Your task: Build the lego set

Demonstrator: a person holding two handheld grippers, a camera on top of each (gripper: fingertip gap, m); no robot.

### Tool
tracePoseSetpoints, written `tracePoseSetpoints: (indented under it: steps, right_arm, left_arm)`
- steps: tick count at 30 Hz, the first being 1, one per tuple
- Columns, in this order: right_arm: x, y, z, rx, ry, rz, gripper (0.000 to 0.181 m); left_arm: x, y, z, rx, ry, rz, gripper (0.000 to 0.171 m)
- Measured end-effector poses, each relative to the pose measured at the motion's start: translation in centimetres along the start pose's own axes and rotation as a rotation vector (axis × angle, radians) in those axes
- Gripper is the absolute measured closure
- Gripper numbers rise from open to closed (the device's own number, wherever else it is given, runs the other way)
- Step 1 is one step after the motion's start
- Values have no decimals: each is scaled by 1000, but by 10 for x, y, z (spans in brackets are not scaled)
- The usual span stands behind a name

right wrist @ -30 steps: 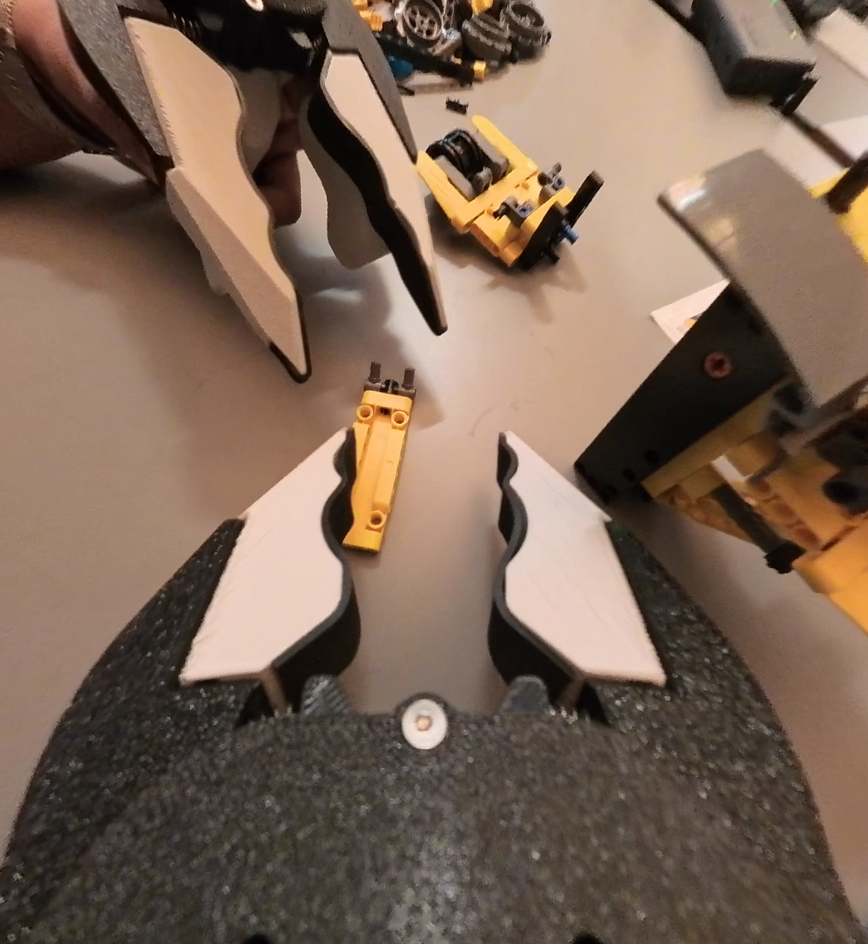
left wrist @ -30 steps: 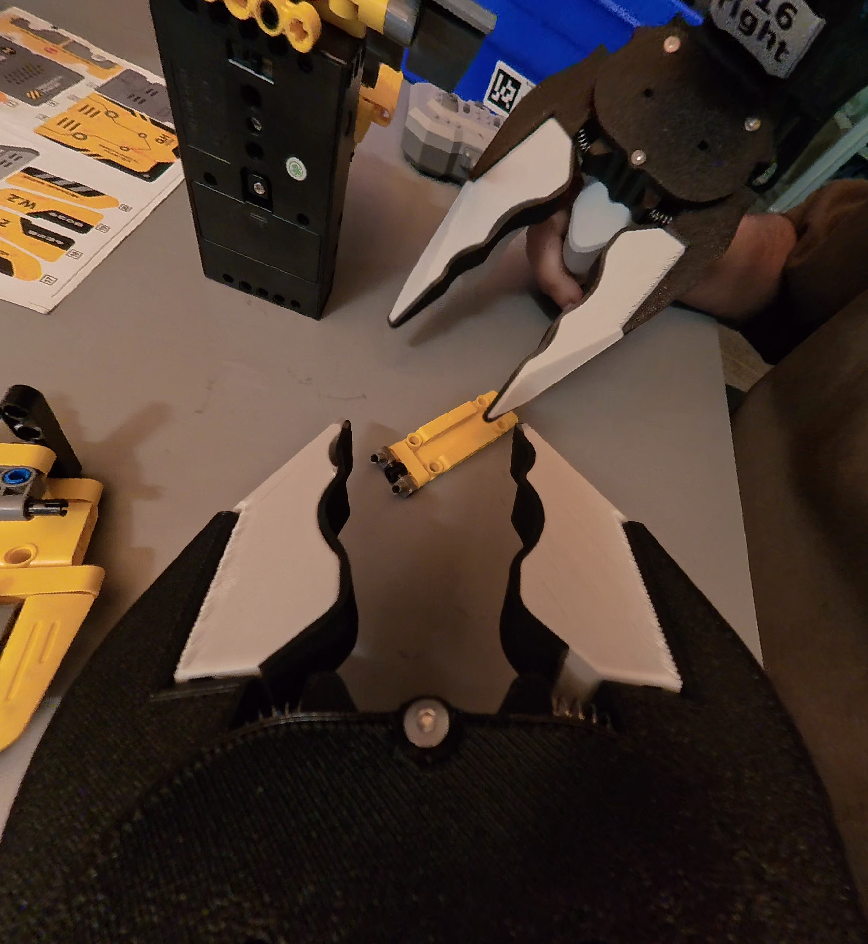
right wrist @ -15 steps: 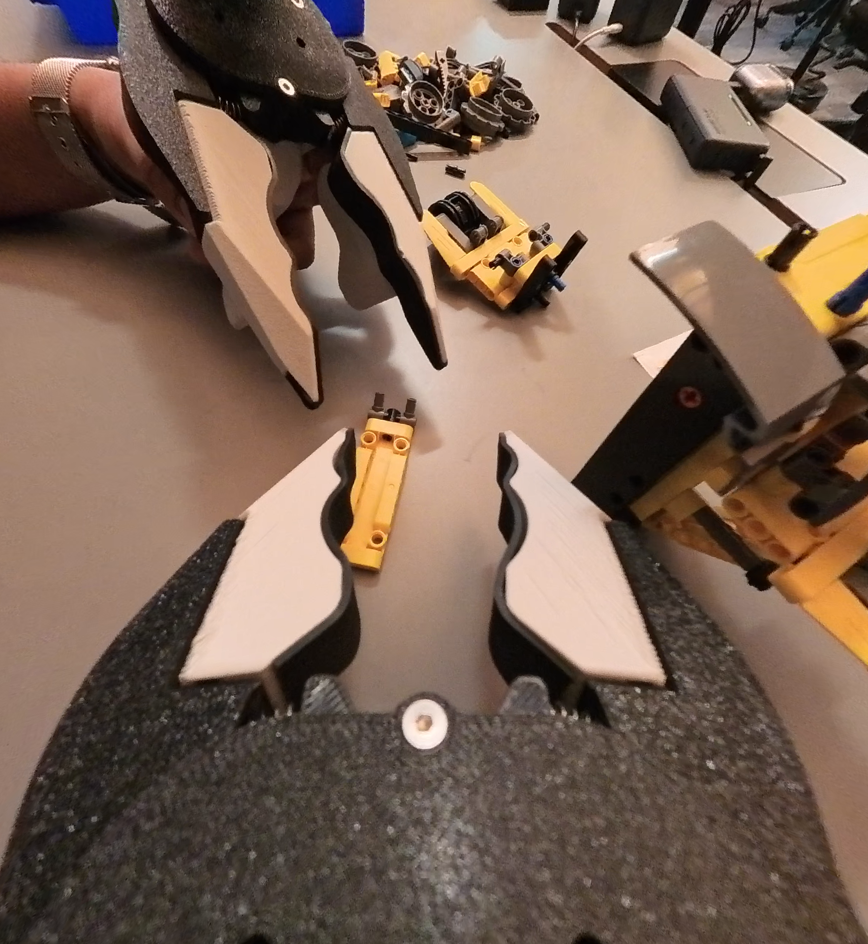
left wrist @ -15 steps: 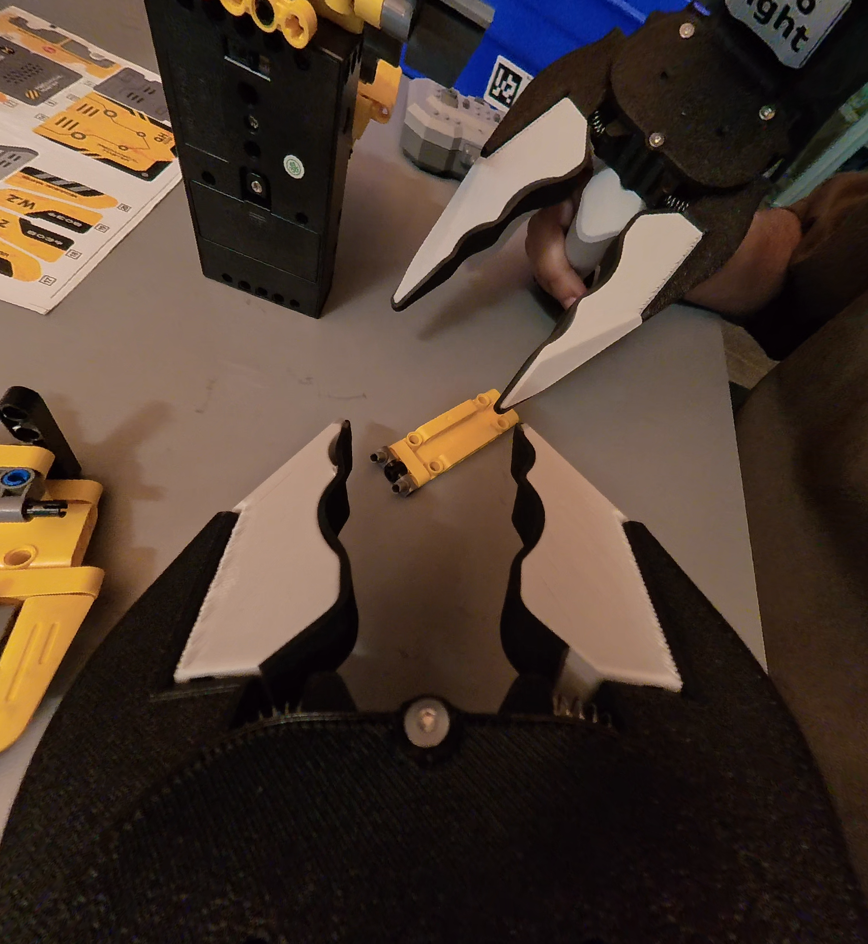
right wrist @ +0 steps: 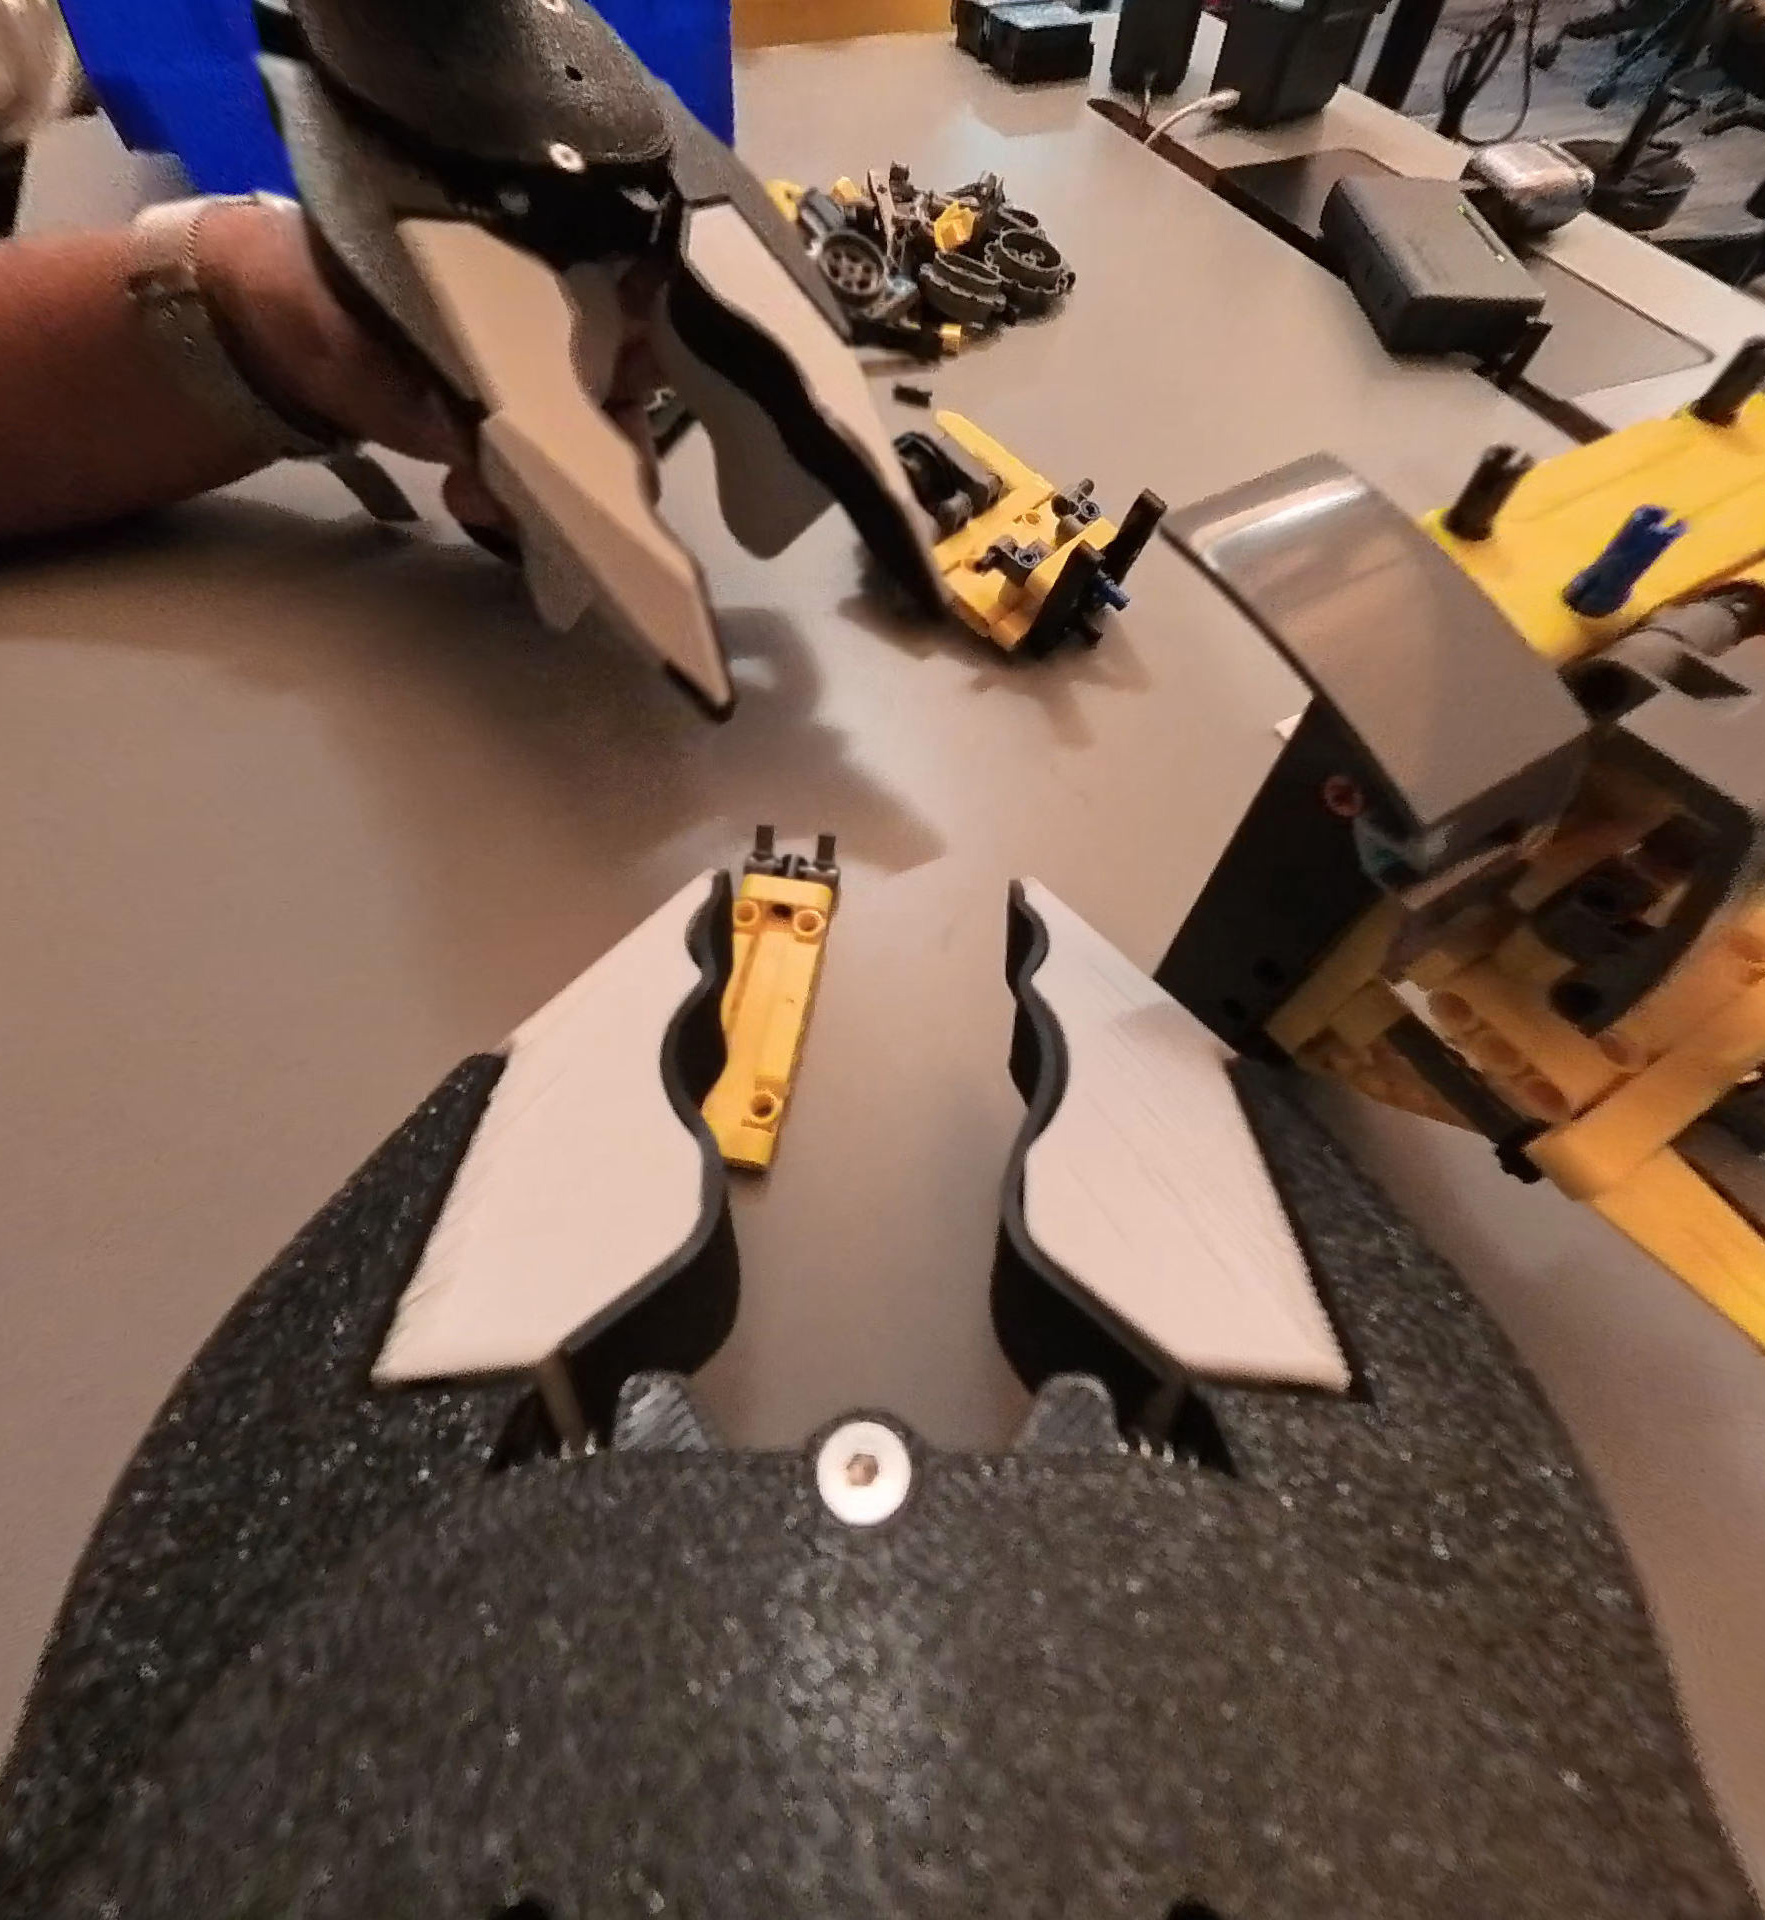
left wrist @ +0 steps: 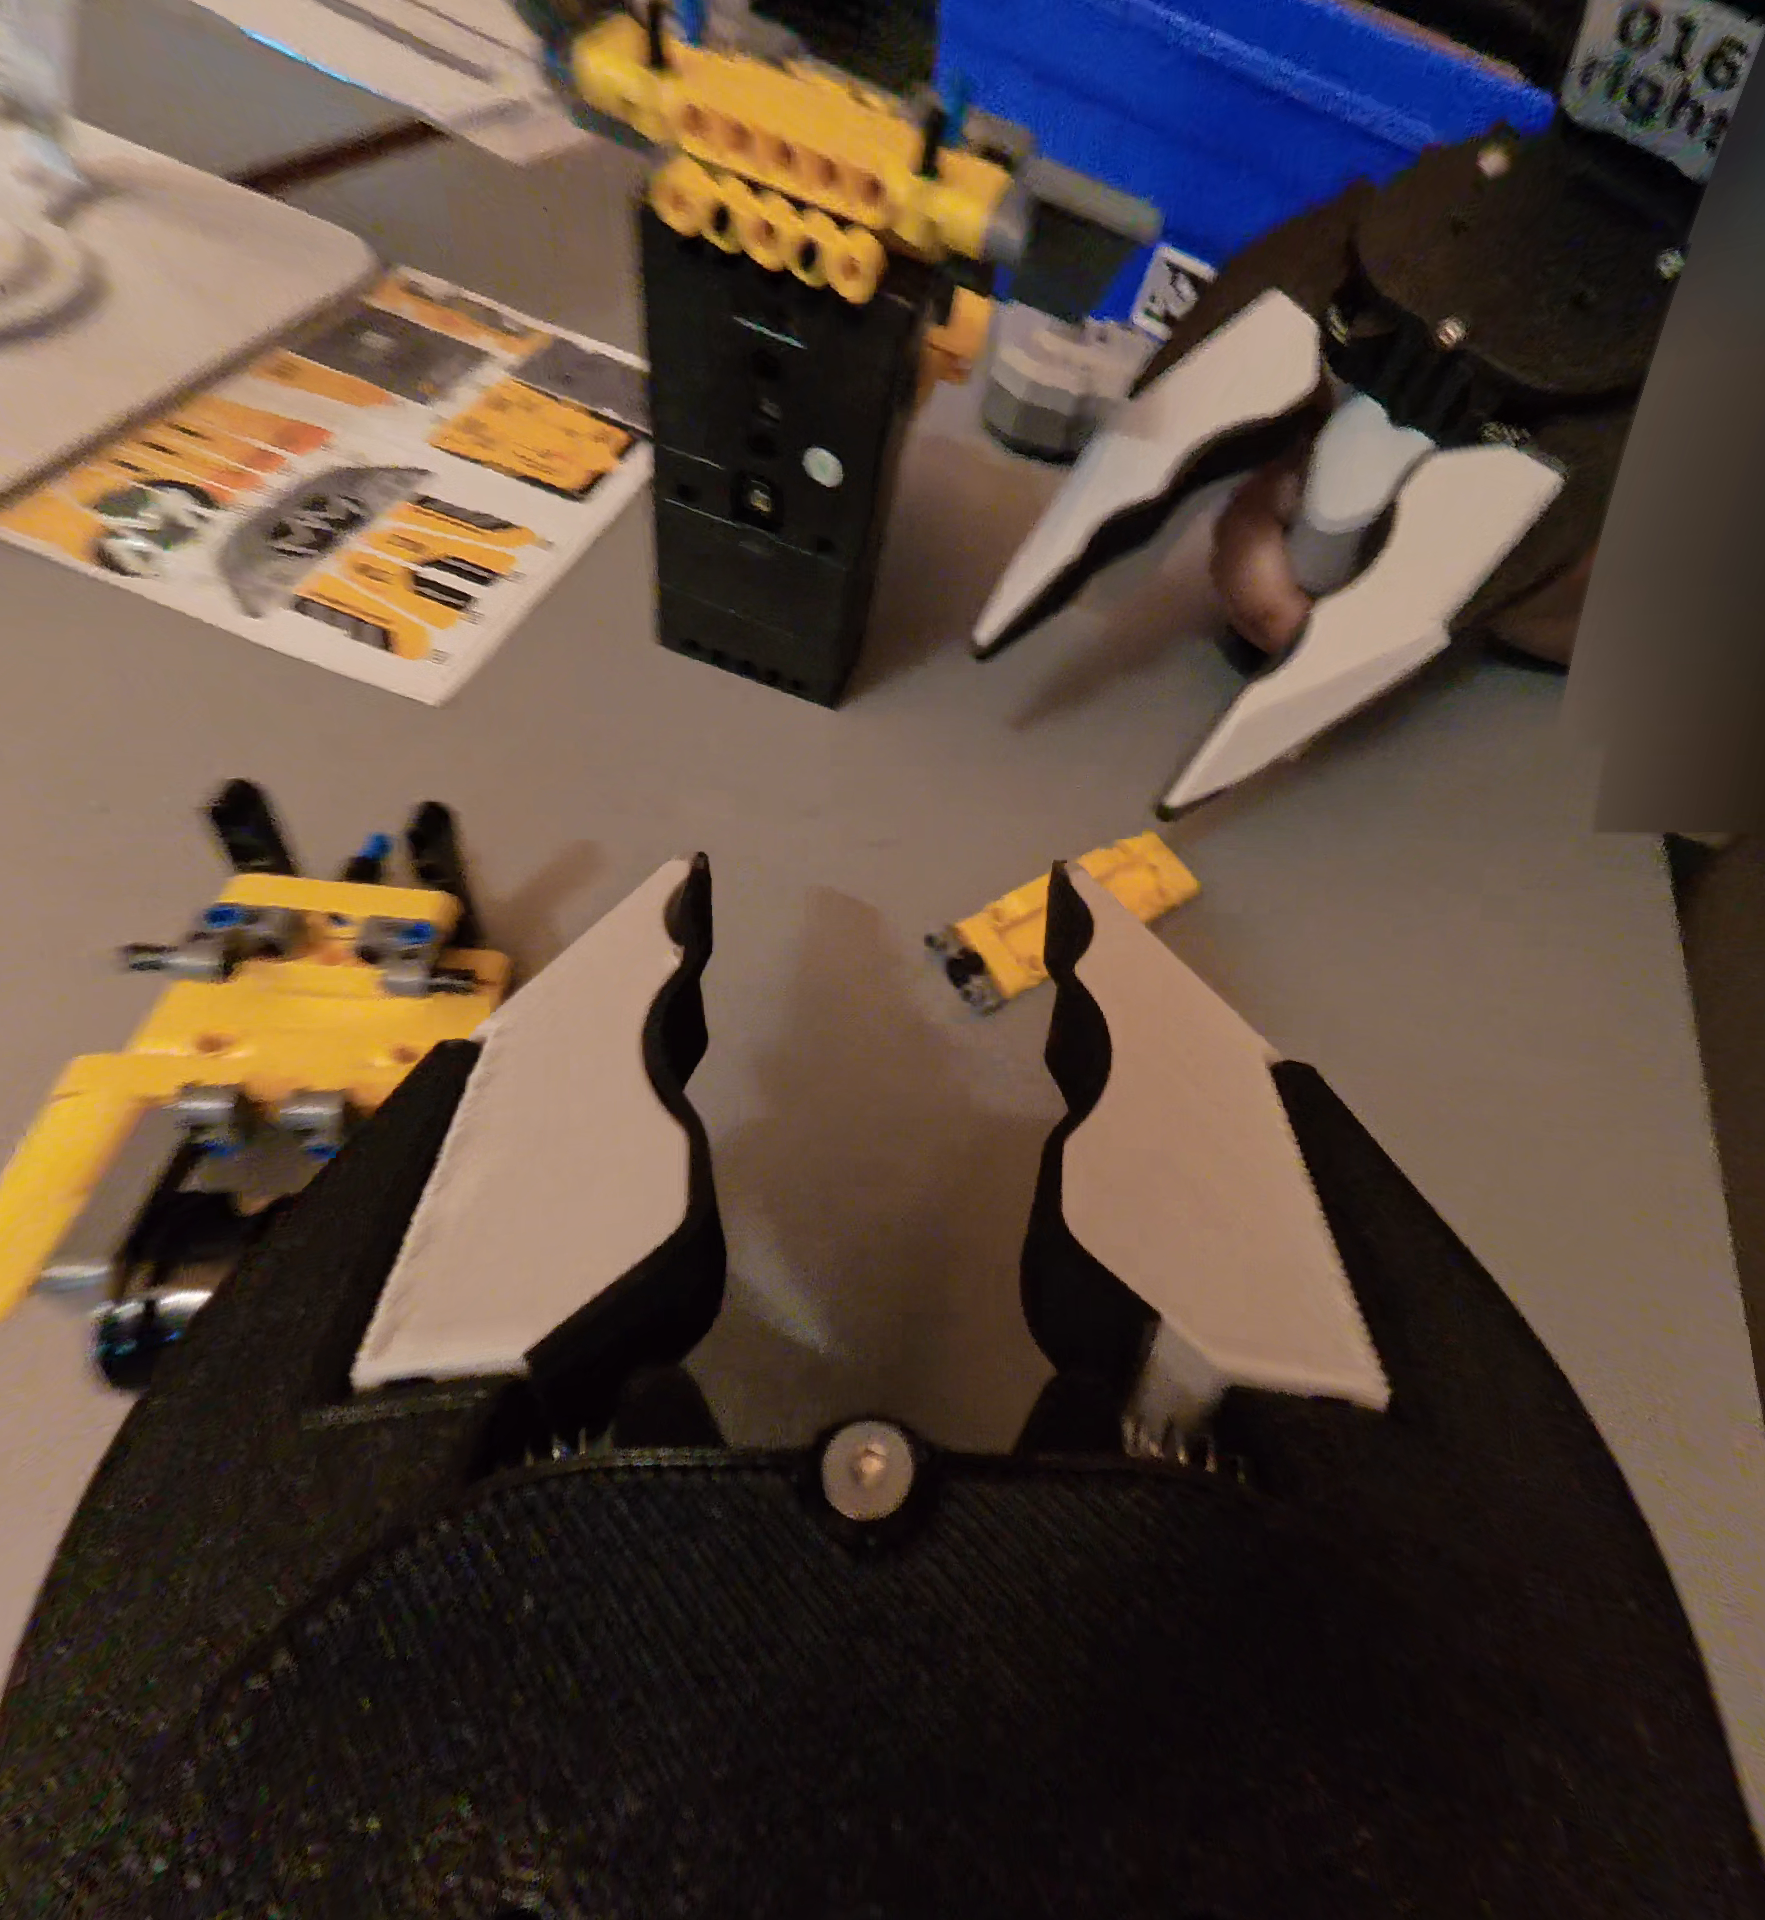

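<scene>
Your left gripper (left wrist: 878, 873) had swung left and lifted since half a second earlier: the small yellow beam piece (right wrist: 769, 997), which had lain just ahead between its fingers, now sat off by the right fingertip, half hidden behind it in the left wrist view, and the yellow sub-assembly (left wrist: 265, 1029) had come up beside the left finger. You held the jaws wide with nothing between them.

Your right gripper (right wrist: 867, 883) had barely shifted. Its jaws were also wide and empty, hanging over the beam piece, which lay flat on the grey table (right wrist: 234, 831) close against the inner edge of the left finger, its two black pins pointing away from you. I could not tell whether the finger touched it.

To the right of that gripper stood the large black and yellow model (right wrist: 1480, 883) with its curved grey panel on top. In the left wrist view the same model rose as a black block topped by yellow holed beams, with a printed sheet (left wrist: 338, 499) lying flat on the table to its left and a blue bin (left wrist: 1221, 135) behind it.

Farther back on the table sat a heap of dark wheels and loose parts (right wrist: 940, 270), and beyond it black boxes (right wrist: 1429, 260) and cables on a neighbouring desk. The left view was blurred.
</scene>
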State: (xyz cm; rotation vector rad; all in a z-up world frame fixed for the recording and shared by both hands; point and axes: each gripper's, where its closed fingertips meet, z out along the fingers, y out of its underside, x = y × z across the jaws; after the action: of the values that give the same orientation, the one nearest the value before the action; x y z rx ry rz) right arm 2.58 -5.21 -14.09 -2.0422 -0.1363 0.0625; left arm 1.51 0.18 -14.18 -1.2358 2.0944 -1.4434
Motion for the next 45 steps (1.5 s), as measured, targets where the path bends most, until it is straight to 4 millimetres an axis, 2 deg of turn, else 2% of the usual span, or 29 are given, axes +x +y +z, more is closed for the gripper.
tracePoseSetpoints:
  steps: [5, 8, 11, 17, 21, 25, 33, 36, 45]
  right_arm:
    - [-2, -1, 0, 4, -5, -5, 129]
    - [-3, 0, 1, 3, -9, -6, 130]
    - [-4, -1, 0, 4, -10, -10, 130]
    - [-3, 3, 4, -5, 7, -39, 133]
    - [-2, 9, 9, -52, 11, -35, 134]
    - [2, 13, 13, -85, 42, -45, 137]
    - [12, 11, 13, -76, 56, 1, 139]
    - [15, 12, 13, -77, 67, 8, 140]
    - [16, 16, 15, -111, 76, -8, 140]
  left_arm:
    - [-20, -19, -14, 135, -32, -104, 123]
    - [-11, -19, -9, 161, 16, -103, 140]
    - [-2, -23, -5, 170, -30, -2, 152]
    - [13, -17, 9, 104, -89, 53, 162]
    - [30, -16, 20, 101, -61, 36, 159]
    - [58, -18, 26, 118, -4, 69, 154]
    - [104, -14, 32, 122, 112, 130, 140]
    - [109, -14, 32, 123, 135, 126, 137]
    - [104, -16, 30, 137, 139, 87, 134]
